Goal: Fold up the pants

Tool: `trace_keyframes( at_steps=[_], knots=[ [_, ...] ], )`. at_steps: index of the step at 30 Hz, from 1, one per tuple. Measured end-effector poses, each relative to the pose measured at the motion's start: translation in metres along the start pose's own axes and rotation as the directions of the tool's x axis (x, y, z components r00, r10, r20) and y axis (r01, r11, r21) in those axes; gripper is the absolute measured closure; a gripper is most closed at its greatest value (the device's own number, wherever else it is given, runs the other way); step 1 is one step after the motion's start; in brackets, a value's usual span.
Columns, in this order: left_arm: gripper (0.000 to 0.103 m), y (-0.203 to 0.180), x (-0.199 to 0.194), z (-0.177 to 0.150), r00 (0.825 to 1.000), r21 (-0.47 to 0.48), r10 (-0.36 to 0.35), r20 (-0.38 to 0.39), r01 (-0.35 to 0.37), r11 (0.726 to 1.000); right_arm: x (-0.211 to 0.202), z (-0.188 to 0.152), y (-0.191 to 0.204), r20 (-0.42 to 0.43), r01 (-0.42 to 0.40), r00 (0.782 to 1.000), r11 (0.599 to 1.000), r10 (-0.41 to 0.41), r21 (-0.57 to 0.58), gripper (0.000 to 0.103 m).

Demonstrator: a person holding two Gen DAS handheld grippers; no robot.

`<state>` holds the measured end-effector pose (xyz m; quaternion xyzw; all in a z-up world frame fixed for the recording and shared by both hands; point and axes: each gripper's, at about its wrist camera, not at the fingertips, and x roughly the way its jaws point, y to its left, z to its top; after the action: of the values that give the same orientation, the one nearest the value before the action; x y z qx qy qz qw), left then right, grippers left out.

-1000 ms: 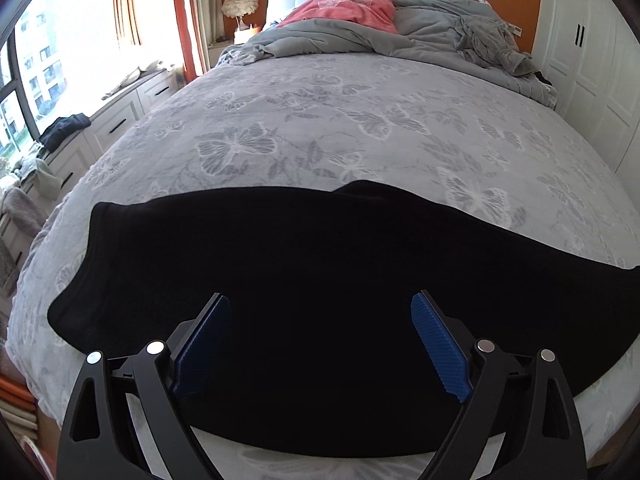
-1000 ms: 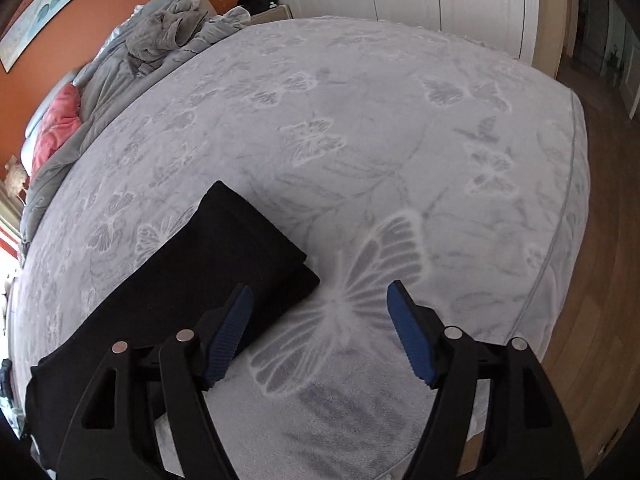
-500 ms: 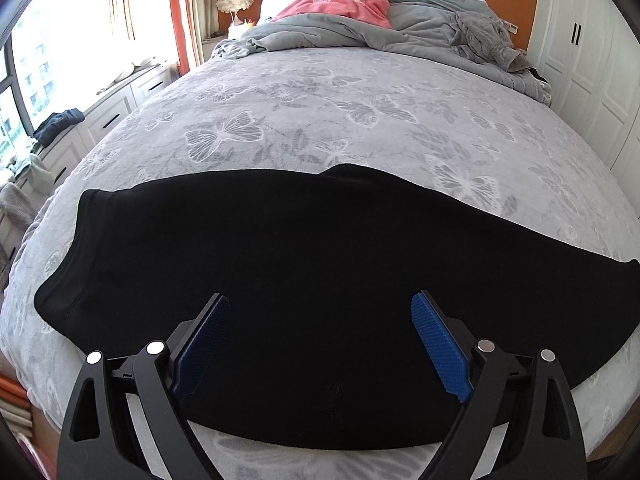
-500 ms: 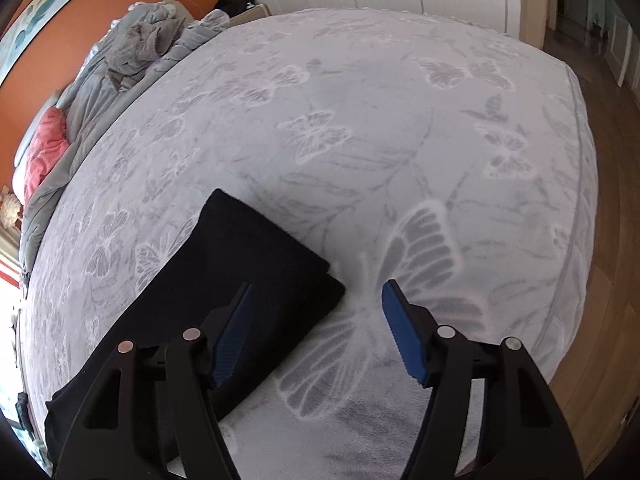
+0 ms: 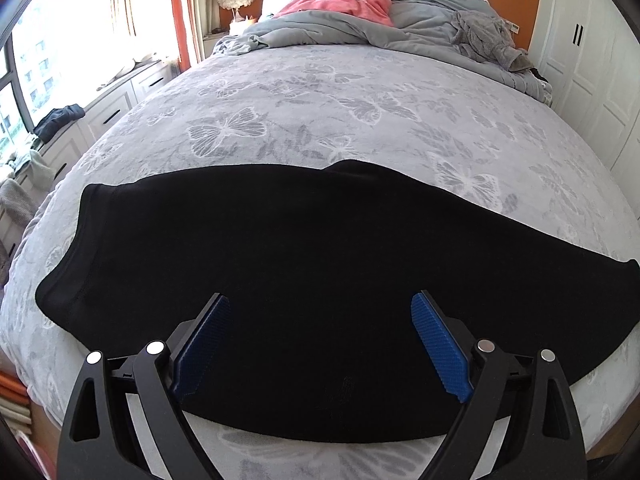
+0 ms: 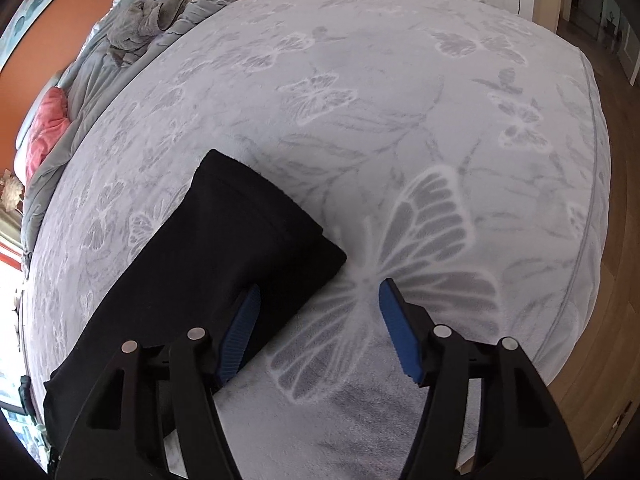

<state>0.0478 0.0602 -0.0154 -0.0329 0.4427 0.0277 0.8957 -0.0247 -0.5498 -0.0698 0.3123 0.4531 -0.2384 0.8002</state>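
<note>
- Left wrist view: my left gripper [image 5: 320,344] hangs over the black pants [image 5: 304,264], fingers spread wide, gripping nothing; the pants lie flat across the bed [image 5: 320,112].
- Right wrist view: my right gripper [image 6: 318,330] has just been narrowing, its jaws still apart around the pants' hem corner [image 6: 320,256], pads not pressing.

Bright daylight from blown-out window [image 5: 52,60] at left. Strong fisheye bending, dark corner vignette. Black pants [image 5: 300,260] featureless. Sharp focus, no blur.
</note>
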Motion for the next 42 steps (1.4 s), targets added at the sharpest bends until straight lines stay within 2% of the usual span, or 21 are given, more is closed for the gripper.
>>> trace_keyframes(
  at_steps=[6, 9, 11, 13, 15, 17, 21, 22, 23, 24, 27, 28, 29, 30, 31, 32, 36, 38, 40, 42],
  knots=[
    [0.013, -0.003, 0.001, 0.0, 1.0, 0.001, -0.012, -0.004, 0.012, 1.0, 0.008, 0.005, 0.005, -0.003, -0.011, 1.0, 1.0, 0.011, -0.012, 0.041],
    [0.013, -0.004, 0.003, 0.0, 1.0, 0.001, -0.014, -0.013, 0.014, 1.0, -0.003, 0.008, -0.009, 0.001, -0.082, 0.997, 0.995, 0.082, 0.064, 0.043],
    [0.013, -0.005, 0.002, 0.0, 1.0, 0.001, -0.013, -0.013, 0.013, 1.0, -0.014, 0.008, -0.022, 0.032, -0.103, 0.994, 0.989, 0.1, 0.11, 0.05],
    [0.013, -0.005, 0.003, 0.0, 1.0, 0.005, -0.012, -0.013, 0.012, 1.0, -0.009, 0.007, -0.029, -0.01, -0.093, 0.995, 0.99, 0.095, 0.105, 0.068],
    [0.013, -0.005, 0.003, 0.001, 1.0, 0.0, -0.02, -0.017, 0.02, 1.0, 0.002, 0.004, -0.03, -0.052, -0.086, 0.994, 0.991, 0.092, 0.1, 0.069],
    [0.013, -0.006, 0.004, 0.001, 0.999, -0.015, -0.039, -0.032, 0.038, 0.999, 0.002, 0.005, -0.022, -0.034, -0.077, 0.996, 0.995, 0.079, 0.06, 0.069],
    [0.013, -0.009, 0.005, 0.003, 0.996, -0.038, -0.075, -0.041, 0.074, 0.997, 0.011, 0.008, -0.006, -0.017, -0.102, 0.995, 0.993, 0.103, 0.053, 0.067],
    [0.013, -0.01, 0.004, 0.002, 0.997, -0.035, -0.075, -0.035, 0.074, 0.997, 0.013, 0.008, -0.001, -0.015, -0.094, 0.995, 0.995, 0.095, 0.039, 0.074],
    [0.013, -0.012, 0.004, 0.002, 0.997, -0.029, -0.072, -0.029, 0.071, 0.997, 0.013, 0.009, 0.004, -0.019, -0.115, 0.993, 0.993, 0.116, 0.024, 0.088],
    [0.013, -0.014, 0.004, 0.001, 0.997, -0.021, -0.068, -0.025, 0.068, 0.997, 0.008, 0.009, 0.007, -0.011, -0.145, 0.989, 0.989, 0.145, 0.03, 0.094],
    [0.013, -0.016, 0.003, 0.0, 0.998, 0.002, -0.056, -0.018, 0.056, 0.998, -0.017, 0.014, 0.008, 0.083, -0.138, 0.987, 0.99, 0.138, -0.007, 0.095],
    [0.013, -0.015, 0.002, 0.0, 0.999, 0.007, -0.049, -0.012, 0.049, 0.999, -0.013, 0.014, 0.003, 0.08, -0.131, 0.988, 0.991, 0.13, 0.007, 0.094],
    [0.013, -0.014, 0.001, 0.0, 0.999, 0.008, -0.039, -0.007, 0.039, 0.999, 0.001, 0.014, -0.005, 0.041, -0.103, 0.994, 0.994, 0.102, 0.029, 0.094],
    [0.013, -0.012, 0.001, 0.0, 0.999, 0.009, -0.034, -0.002, 0.034, 0.999, 0.016, 0.011, -0.011, -0.022, -0.087, 0.996, 0.995, 0.088, 0.055, 0.094],
    [0.013, -0.009, 0.0, 0.0, 1.0, 0.008, -0.029, 0.0, 0.029, 1.0, 0.021, 0.008, -0.014, -0.036, -0.105, 0.994, 0.992, 0.107, 0.075, 0.093],
    [0.013, -0.007, 0.002, 0.0, 1.0, 0.005, -0.02, -0.003, 0.02, 1.0, 0.015, 0.01, -0.013, -0.03, -0.117, 0.992, 0.991, 0.119, 0.072, 0.085],
    [0.013, 0.005, 0.002, 0.0, 1.0, -0.028, -0.024, -0.019, 0.024, 0.999, -0.022, 0.005, -0.014, 0.044, -0.204, 0.979, 0.973, 0.2, 0.105, 0.07],
    [0.013, 0.009, -0.002, 0.0, 0.999, -0.04, -0.031, -0.008, 0.031, 0.999, -0.029, -0.001, -0.013, 0.038, -0.222, 0.975, 0.966, 0.219, 0.129, 0.036],
    [0.013, 0.009, -0.006, 0.001, 0.999, -0.037, -0.034, 0.002, 0.035, 0.999, -0.033, -0.005, -0.009, 0.063, -0.202, 0.979, 0.972, 0.196, 0.122, 0.029],
    [0.013, 0.007, -0.008, 0.001, 0.999, -0.027, -0.033, 0.01, 0.034, 0.999, -0.03, -0.004, 0.001, 0.05, -0.177, 0.984, 0.981, 0.173, 0.084, 0.022]
  ],
)
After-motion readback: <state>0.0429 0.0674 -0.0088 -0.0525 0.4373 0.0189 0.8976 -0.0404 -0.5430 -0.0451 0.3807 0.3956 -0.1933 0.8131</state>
